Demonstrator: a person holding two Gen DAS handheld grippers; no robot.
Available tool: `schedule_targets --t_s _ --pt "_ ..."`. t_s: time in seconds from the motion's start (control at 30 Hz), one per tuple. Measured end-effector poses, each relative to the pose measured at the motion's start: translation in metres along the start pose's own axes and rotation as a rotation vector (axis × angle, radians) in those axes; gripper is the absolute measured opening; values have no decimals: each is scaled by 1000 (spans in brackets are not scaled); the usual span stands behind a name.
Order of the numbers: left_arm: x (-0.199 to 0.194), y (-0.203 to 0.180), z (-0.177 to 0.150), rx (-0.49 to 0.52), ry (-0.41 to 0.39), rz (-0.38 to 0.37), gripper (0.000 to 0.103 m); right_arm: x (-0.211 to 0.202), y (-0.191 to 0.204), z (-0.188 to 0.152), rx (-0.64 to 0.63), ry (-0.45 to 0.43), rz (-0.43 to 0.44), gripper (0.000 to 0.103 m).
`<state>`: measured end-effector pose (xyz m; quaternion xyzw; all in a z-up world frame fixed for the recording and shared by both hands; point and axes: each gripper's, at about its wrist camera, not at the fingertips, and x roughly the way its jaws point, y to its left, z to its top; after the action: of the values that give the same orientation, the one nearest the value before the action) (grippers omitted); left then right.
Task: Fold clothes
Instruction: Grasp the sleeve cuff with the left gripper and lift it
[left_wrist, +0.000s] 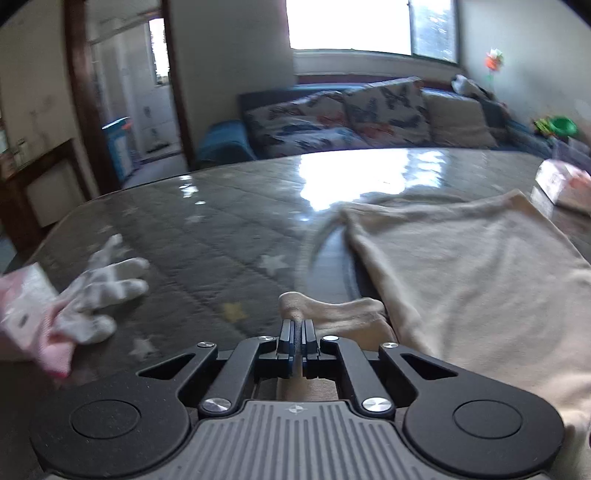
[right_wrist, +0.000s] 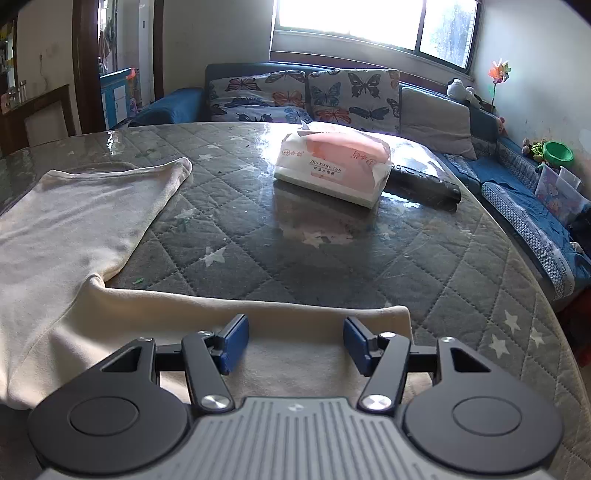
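Observation:
A cream garment (left_wrist: 465, 266) lies spread on the quilted grey table. My left gripper (left_wrist: 296, 338) is shut on a bunched edge of this garment (left_wrist: 328, 308), near its left side, and holds it slightly off the table. In the right wrist view the same cream garment (right_wrist: 74, 214) lies at left, with a sleeve running across the front under my right gripper (right_wrist: 295, 341). That gripper is open, its blue pads (right_wrist: 234, 341) just above the sleeve end.
A gloved hand (left_wrist: 92, 291) with a pink sleeve rests on the table at left. A tissue pack (right_wrist: 332, 166) and a dark remote (right_wrist: 424, 184) lie at the table's far side. A sofa with butterfly cushions (right_wrist: 314, 96) stands behind.

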<state>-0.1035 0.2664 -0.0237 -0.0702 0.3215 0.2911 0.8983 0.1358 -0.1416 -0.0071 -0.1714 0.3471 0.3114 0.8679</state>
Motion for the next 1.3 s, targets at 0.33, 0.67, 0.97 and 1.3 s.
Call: schedule_targets --t_s 0.33,0.67,0.97,1.3 --pt "-57 80 -36 -297 -74 288 4 1 2 -1 -11 -12 -18 65" --pt "-94 77 -68 -330 -57 335 6 0 3 -1 -28 -12 -29 67" --pt "-93 80 -50 -309 -64 340 15 2 2 -1 -30 -11 -29 70" --pt "-33 44 -33 -51 29 237 13 2 2 0 -27 -9 -35 74"
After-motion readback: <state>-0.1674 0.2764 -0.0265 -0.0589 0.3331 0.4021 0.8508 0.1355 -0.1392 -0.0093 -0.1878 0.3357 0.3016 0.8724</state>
